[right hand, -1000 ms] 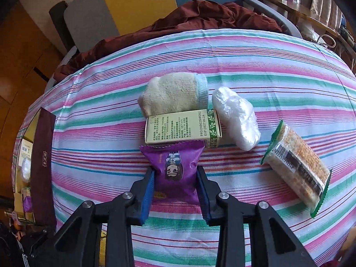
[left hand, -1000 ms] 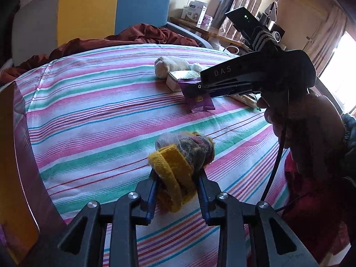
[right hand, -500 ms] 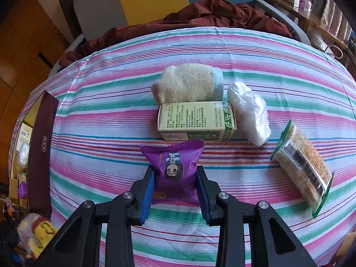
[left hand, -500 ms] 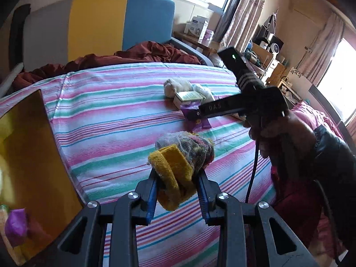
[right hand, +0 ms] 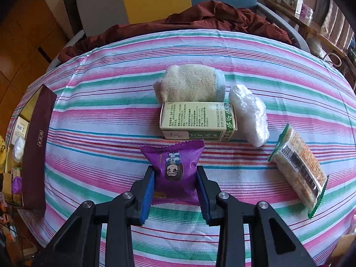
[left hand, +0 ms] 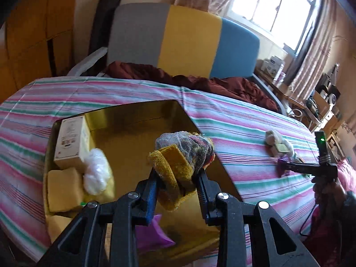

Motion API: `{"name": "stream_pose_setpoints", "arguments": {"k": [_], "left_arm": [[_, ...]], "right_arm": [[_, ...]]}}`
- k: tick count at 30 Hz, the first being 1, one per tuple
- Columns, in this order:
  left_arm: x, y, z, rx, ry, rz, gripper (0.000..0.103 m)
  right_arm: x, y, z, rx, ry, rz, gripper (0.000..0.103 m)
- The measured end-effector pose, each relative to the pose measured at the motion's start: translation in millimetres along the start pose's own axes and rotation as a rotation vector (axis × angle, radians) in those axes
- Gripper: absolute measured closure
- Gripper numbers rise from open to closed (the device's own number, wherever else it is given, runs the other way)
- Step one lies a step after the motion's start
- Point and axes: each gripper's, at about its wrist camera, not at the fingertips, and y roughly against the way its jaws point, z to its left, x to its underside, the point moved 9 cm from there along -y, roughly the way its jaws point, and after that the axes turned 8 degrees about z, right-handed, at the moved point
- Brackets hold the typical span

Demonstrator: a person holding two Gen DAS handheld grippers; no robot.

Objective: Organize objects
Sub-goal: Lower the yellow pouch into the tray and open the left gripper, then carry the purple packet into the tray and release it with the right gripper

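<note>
My left gripper [left hand: 178,178] is shut on a rolled yellow and multicoloured sock bundle [left hand: 182,153], held above the gold-lined open box [left hand: 138,111]. In that box lie a cream carton [left hand: 70,141], a white plastic wad [left hand: 96,173], a yellow sponge [left hand: 63,189] and a purple packet [left hand: 151,233]. My right gripper [right hand: 175,180] is shut on a purple snack packet [right hand: 175,166] just above the striped cloth. Behind it lie a green-and-white carton [right hand: 195,120], a beige knitted roll [right hand: 189,82], a white plastic wad [right hand: 249,113] and a cracker pack [right hand: 300,171].
The box's dark maroon wall [right hand: 35,146] stands at the table's left edge in the right wrist view. A chair with a maroon cloth [left hand: 189,82] sits behind the table. A person's hand [left hand: 327,184] holds the right gripper at the far right of the left wrist view.
My left gripper swung left with the sock bundle, from over the bare cloth to above the open box. The right gripper stayed almost in place, its purple packet now slightly back from the carton.
</note>
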Motion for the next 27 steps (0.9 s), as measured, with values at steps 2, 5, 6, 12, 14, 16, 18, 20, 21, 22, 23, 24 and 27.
{"name": "stream_pose_setpoints", "arguments": {"k": [2,5,6,12,14,16,18,20,21,22,23,24,27], "left_arm": [[3,-12,22,-0.038,0.028,0.032,0.071],[10,-31,48,-0.092,0.058,0.078,0.071],[13,-39,55,-0.103,0.070,0.095,0.071],[29,-56,79,-0.139,0.128,0.152,0.063],[29,-50,78,-0.124,0.133,0.138,0.056],[29,-41,76,-0.122,0.125,0.113,0.050],[29,-29,72,-0.112,0.116,0.081,0.045],[30,-16,72,-0.118,0.114,0.052,0.043],[30,-11,72,-0.120,0.118,0.041,0.043],[32,-5,73,-0.117,0.127,0.029,0.043],[33,1,75,-0.111,0.140,0.018,0.043],[35,6,77,-0.105,0.153,0.008,0.043],[36,18,80,-0.097,0.177,-0.014,0.042]], "right_arm": [[0,0,-1,0.002,0.002,0.000,0.068],[-2,-2,1,0.005,0.007,0.000,0.068],[-2,-2,2,0.007,0.009,0.000,0.068],[-2,-3,3,0.014,0.019,0.001,0.068],[-2,-3,3,0.018,0.022,0.002,0.068],[-2,-4,3,0.021,0.024,0.002,0.068],[-1,-4,3,0.023,0.026,0.003,0.068],[-1,-4,3,0.025,0.026,0.004,0.068],[1,-2,1,0.027,0.027,0.005,0.068],[2,-3,1,0.031,0.029,0.007,0.068],[3,-3,2,0.035,0.032,0.011,0.068],[3,-4,4,0.037,0.036,0.015,0.068],[6,-4,11,0.043,0.051,0.024,0.068]]}}
